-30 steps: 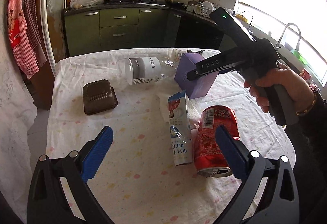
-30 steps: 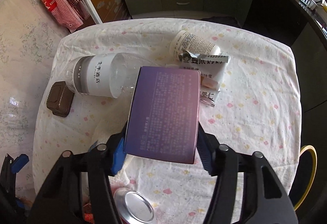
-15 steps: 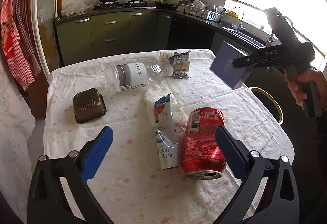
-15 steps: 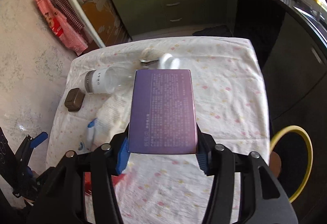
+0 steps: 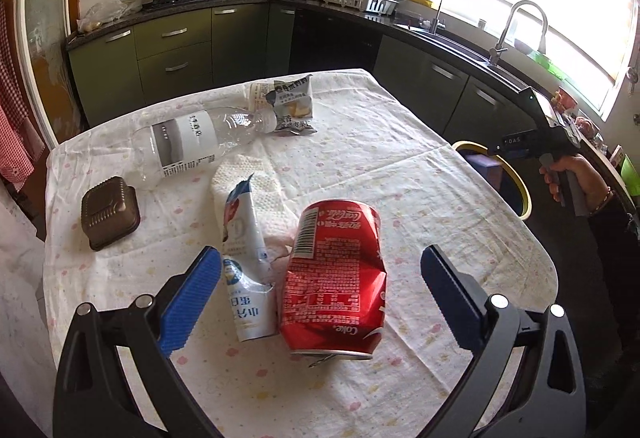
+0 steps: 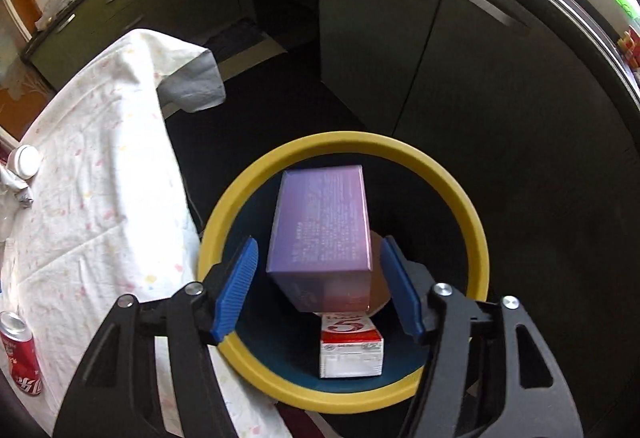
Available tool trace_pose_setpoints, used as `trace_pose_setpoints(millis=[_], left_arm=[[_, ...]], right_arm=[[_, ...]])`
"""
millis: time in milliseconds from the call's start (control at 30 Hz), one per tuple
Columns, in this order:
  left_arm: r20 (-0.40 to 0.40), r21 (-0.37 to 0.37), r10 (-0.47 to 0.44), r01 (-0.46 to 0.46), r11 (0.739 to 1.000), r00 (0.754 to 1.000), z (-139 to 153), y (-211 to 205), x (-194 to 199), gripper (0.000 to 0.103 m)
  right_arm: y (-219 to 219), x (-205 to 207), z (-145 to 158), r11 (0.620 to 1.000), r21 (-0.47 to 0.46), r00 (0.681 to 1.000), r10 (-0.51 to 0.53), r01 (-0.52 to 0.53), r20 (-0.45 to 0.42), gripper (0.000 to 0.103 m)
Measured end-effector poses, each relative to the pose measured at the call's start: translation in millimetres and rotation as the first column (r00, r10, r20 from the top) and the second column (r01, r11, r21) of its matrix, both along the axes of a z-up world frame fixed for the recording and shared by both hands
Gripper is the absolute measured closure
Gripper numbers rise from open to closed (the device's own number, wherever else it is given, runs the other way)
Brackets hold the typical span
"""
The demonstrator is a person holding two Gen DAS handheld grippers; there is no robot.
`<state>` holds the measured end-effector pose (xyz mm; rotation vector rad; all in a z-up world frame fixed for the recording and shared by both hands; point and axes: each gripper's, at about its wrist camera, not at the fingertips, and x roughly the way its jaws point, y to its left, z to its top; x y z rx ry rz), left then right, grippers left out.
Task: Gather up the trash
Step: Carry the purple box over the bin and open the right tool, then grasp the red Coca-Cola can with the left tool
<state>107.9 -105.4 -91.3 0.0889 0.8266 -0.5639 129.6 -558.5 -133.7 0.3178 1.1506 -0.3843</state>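
The bench [image 5: 360,158], under a white cloth with small flowers, fills most of the left wrist view and shows along the left of the right wrist view. Beside its far right edge stands a bin [image 6: 472,222] with a yellow rim and a dark inside. The right gripper [image 6: 320,286] hangs over the bin's mouth, pointing steeply down; its jaws are opening, and the purple box [image 6: 320,230] sits between the blue pads [image 6: 236,290] with a gap showing on each side, its lower end blurred. Under it in the bin lies a red and white carton [image 6: 350,346]. The left gripper [image 5: 320,302] is wide open and holds nothing, low over the bench with a dented red can [image 5: 334,278] on its side between its fingers, touching neither. Just left of the can lies a torn white and blue packet [image 5: 244,270] on a paper towel [image 5: 256,182]. Farther back a clear plastic bottle [image 5: 192,142] lies on its side, its cap end against a snack bag [image 5: 292,106]. A small brown tray [image 5: 110,212] sits near the left edge
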Motion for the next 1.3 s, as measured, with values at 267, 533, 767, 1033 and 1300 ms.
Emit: trace_pose_setpoints(millis=[267,533,767,1033,1300], left_arm=[[-0.038,0.045,-0.065,0.067,0.997,0.997,-9,-20,2,0.005],[-0.124,0.081,-0.095,0.105,0.991,0.988,-29,-29,19,0.005],[-0.191,0.134,-0.111,0.138,0.981,0.975,-51,-40,30,0.005],[-0.213,0.200,-0.123,0.166,0.966,0.969,-60,-54,34,0.018],[-0.216,0.188,-0.125,0.167,0.968,0.968,-57,-54,31,0.032]], right_arm=[[18,-13,16,0.996,0.053,0.994,0.072,-0.077,0.088,0.034],[44,-20,23,0.989,0.057,0.986,0.130,-0.136,0.106,0.033],[48,-15,15,0.986,0.071,0.986,0.143,-0.149,0.090,0.032],[51,-9,8,0.984,0.079,0.985,0.156,-0.162,0.075,0.032],[54,-10,7,0.981,0.085,0.983,0.169,-0.175,0.074,0.032]])
